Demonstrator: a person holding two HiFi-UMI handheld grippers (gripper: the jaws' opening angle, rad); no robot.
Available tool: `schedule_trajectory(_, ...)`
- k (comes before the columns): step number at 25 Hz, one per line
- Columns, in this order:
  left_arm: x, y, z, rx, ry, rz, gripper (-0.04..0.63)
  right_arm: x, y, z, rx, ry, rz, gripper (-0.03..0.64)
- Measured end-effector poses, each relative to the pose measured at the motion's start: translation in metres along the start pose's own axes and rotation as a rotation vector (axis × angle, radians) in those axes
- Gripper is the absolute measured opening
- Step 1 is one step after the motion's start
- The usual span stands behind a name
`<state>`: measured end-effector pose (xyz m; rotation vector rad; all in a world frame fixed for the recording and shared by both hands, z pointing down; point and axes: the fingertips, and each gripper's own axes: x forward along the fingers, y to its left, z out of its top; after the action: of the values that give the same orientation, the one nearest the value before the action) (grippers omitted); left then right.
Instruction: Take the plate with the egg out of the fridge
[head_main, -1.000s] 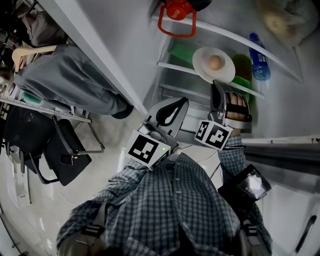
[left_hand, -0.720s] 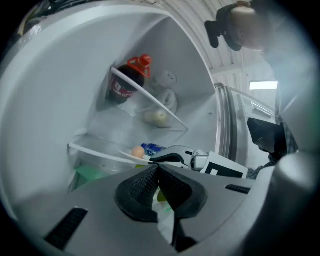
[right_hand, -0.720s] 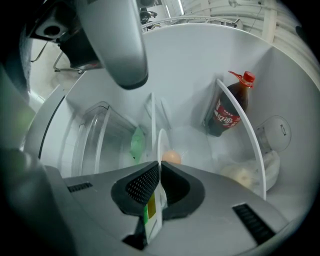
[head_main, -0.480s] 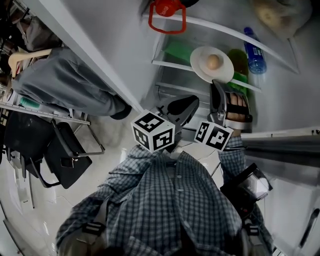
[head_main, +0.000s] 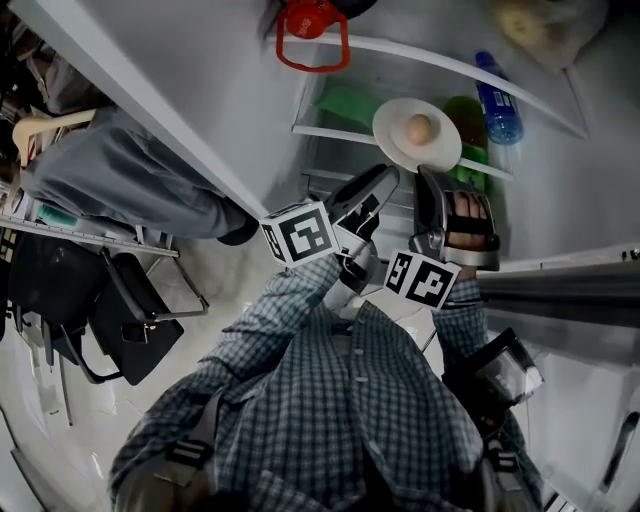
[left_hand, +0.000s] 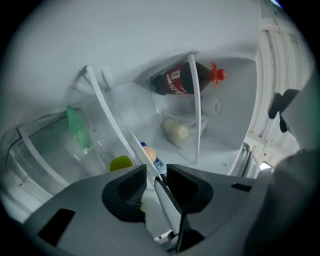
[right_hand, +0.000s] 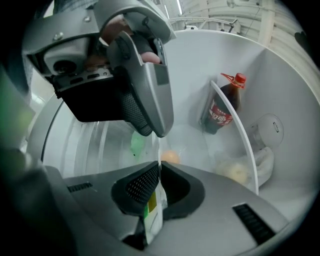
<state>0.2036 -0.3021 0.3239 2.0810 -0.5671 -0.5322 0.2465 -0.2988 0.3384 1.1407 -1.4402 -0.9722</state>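
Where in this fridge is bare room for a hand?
The upper shelf is bare between the dark bottle and the bag. Left of the plate lies only a green packet. Right of it is crowded: a green bottle, a blue bottle.

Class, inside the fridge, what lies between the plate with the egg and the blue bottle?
A green bottle stands between the plate and the blue bottle; the head view shows it.
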Motion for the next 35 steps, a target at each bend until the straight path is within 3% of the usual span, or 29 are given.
schedule_trajectory(7, 0.013, 0.005, 0.006, -0.186, -0.046, -0.041, 0.107, -0.007, 0.002, -0.001, -0.014, -0.002, -0.005, 0.02)
schedule_trajectory(16, 0.02, 0.007, 0.014, -0.351, -0.135, -0.093, 0.107, -0.015, 0.005, 0.002, -0.052, -0.02, -0.018, 0.02)
schedule_trajectory(28, 0.02, 0.014, 0.012, -0.445, -0.19, -0.106, 0.091, -0.021, 0.005, 0.001, -0.069, -0.034, -0.037, 0.02)
schedule_trajectory(35, 0.022, 0.021, 0.01, -0.484, -0.213, -0.099, 0.08, -0.025, 0.007, -0.003, 0.041, -0.057, -0.013, 0.023)
